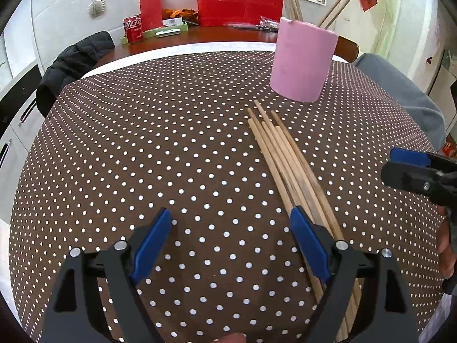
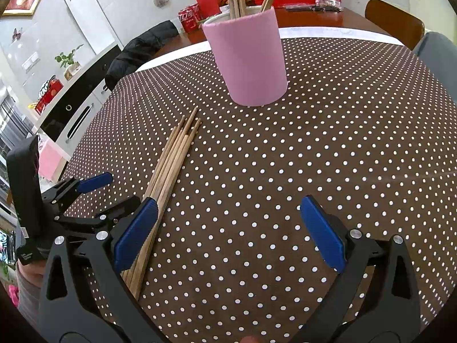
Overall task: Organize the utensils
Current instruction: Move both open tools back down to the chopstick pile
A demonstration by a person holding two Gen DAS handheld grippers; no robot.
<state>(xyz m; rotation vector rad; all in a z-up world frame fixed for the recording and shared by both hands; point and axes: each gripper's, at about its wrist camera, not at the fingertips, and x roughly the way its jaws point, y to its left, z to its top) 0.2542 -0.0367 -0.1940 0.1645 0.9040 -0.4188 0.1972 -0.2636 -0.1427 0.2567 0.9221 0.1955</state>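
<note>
Table, dotted brown cloth: pink holder upright; loose chopsticks bundled beside.

Loose chopsticks lie on the tabletop; the utensil holder stands at their one o'clock, holding more.

Two hand-held grippers, both angled steeply downward and side by side. The left gripper has its black arms spread wide, the two blue pads far apart, nothing between them. The right gripper is posed alike: its blue pads stand well apart with an empty gap. In the left wrist view the right gripper enters from the right edge, with fingers of the person's right hand just below it. In the right wrist view the left gripper appears at the left edge, its black body held by the person's left hand.
</note>
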